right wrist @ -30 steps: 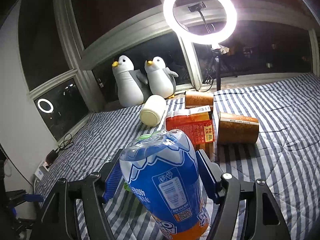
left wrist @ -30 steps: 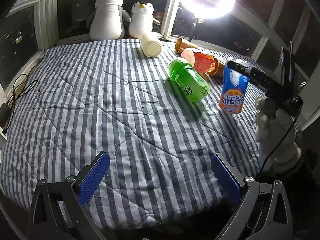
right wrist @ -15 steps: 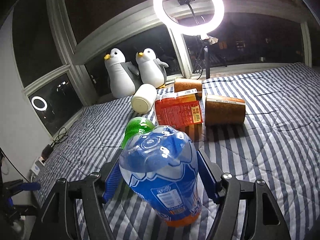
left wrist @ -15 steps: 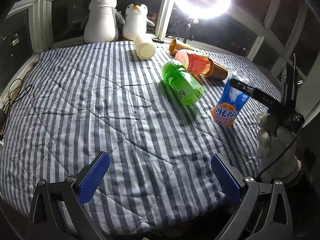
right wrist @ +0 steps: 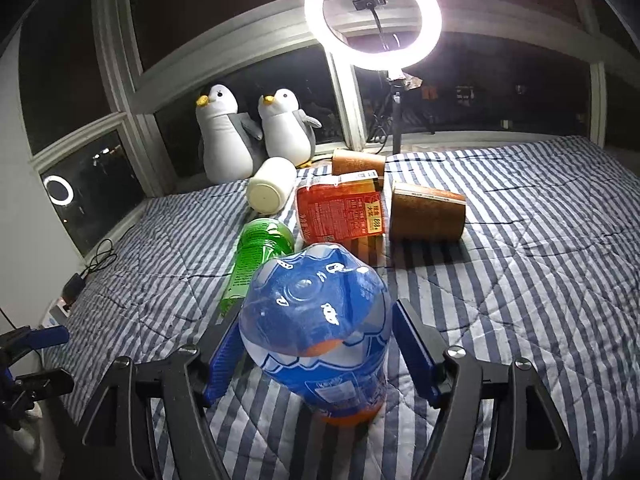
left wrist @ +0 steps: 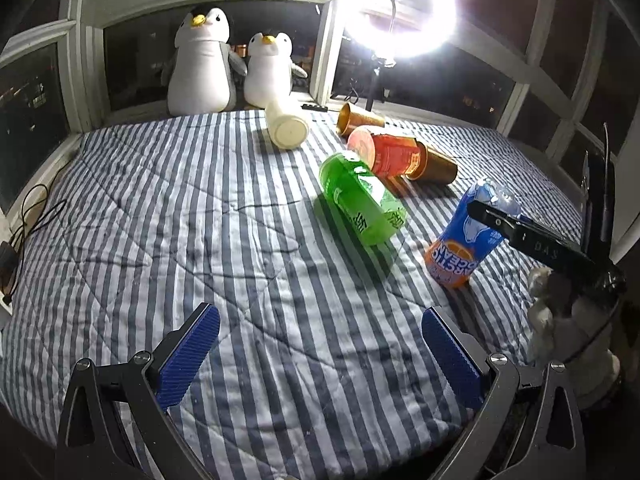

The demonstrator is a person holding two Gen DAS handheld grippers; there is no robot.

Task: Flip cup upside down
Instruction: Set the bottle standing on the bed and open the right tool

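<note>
The blue and orange cup (right wrist: 320, 332) stands upside down on the striped bedspread (right wrist: 520, 280), its closed base up. My right gripper (right wrist: 320, 354) holds it between its blue pads. In the left wrist view the cup (left wrist: 466, 236) stands at the right, tilted a little, with the right gripper's black finger (left wrist: 520, 232) across its top. My left gripper (left wrist: 320, 352) is open and empty, low over the near part of the bedspread (left wrist: 180, 220).
A green cup (left wrist: 362, 200), a red cup (left wrist: 390, 154), two brown cups (right wrist: 428, 212) (right wrist: 358, 162) and a white cup (left wrist: 288, 128) lie on their sides. Two plush penguins (left wrist: 224, 68) sit at the window. A ring light (right wrist: 372, 16) stands behind. Cables (left wrist: 24, 232) hang at the left edge.
My right gripper has lowered the blue cup onto the bedspread, turning it more upright with its base up. The left gripper stays open and drifted slightly.
</note>
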